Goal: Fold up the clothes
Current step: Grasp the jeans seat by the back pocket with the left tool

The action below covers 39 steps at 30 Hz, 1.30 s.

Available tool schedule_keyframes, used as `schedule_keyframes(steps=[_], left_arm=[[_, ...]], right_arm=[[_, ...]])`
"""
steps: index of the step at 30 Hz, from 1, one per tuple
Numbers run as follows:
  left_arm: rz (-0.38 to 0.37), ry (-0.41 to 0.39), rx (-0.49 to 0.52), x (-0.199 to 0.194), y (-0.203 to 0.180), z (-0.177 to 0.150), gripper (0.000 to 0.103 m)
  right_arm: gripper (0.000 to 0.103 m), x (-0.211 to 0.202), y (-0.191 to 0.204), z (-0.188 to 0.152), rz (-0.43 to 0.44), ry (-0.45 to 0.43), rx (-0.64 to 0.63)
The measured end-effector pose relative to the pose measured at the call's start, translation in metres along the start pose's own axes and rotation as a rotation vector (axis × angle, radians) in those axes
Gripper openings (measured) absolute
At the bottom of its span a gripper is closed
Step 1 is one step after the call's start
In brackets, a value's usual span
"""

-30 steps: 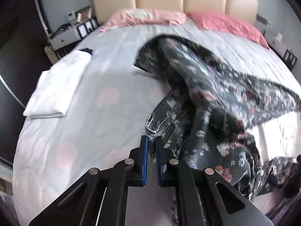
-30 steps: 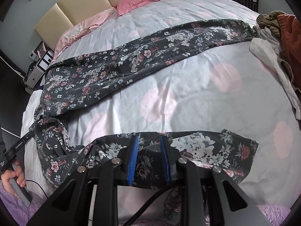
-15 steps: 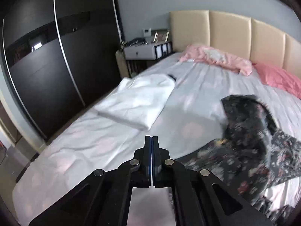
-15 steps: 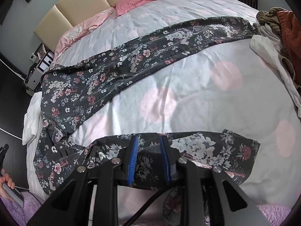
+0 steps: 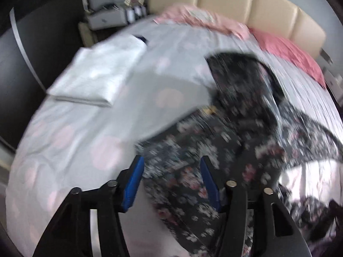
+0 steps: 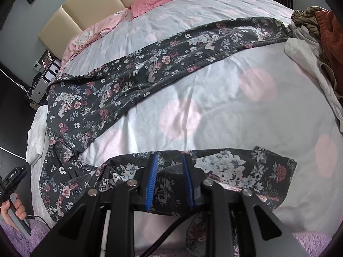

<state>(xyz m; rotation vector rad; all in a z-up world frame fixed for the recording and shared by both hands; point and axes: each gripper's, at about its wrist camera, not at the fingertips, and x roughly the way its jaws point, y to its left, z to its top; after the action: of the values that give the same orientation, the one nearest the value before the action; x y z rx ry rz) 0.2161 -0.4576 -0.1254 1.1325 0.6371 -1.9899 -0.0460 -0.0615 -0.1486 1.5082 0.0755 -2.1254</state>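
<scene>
On the bed (image 6: 225,98), with its pale grey sheet dotted in faint pink, a pair of dark floral trousers (image 6: 137,79) lies spread out. One leg runs diagonally from the waist at the left edge of the right wrist view up toward the pile of clothes (image 6: 317,34) at the far right. The other leg lies folded across the near edge of the bed.

The right tongs (image 6: 170,182) point forward and slightly down over that near leg. Their blue-lined fingers (image 6: 151,184) stand apart with the floral cloth showing between them; whether they touch it cannot be told. At the lower left of the same view a hand (image 6: 11,212) grips the grey handle of the other tool, low beside the bed edge.

The left wrist view is blurred. The left tongs (image 5: 171,184) are spread wide, tilted down over the waist end of the trousers (image 5: 225,141), and pinch nothing. A folded white garment (image 5: 98,72) rests well to the left on the sheet. Pink pillows (image 5: 287,49) lie against the beige headboard (image 5: 240,2), and a nightstand (image 5: 107,17) stands beside the bed.
</scene>
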Motion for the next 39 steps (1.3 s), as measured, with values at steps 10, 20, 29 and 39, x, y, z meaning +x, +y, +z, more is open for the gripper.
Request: schedule_keyframes(steps=[10, 20, 29, 39], left_arm=[[-0.099, 0.329, 0.018, 0.071, -0.017, -0.009, 0.062], [-0.050, 0.456, 0.095, 0.100, -0.040, -0.019, 0.075], [-0.031, 0.454, 0.122, 0.102, -0.052, -0.022, 0.082], [0.026, 0.438, 0.152, 0.099, -0.073, -0.026, 0.085]], right_arm=[[0.024, 0.001, 0.000, 0.000, 0.000, 0.004, 0.001], [0.024, 0.004, -0.001, 0.002, 0.002, 0.014, 0.006], [0.024, 0.006, -0.002, 0.004, 0.009, 0.019, 0.013], [0.024, 0.006, -0.004, 0.005, 0.021, 0.023, 0.024]])
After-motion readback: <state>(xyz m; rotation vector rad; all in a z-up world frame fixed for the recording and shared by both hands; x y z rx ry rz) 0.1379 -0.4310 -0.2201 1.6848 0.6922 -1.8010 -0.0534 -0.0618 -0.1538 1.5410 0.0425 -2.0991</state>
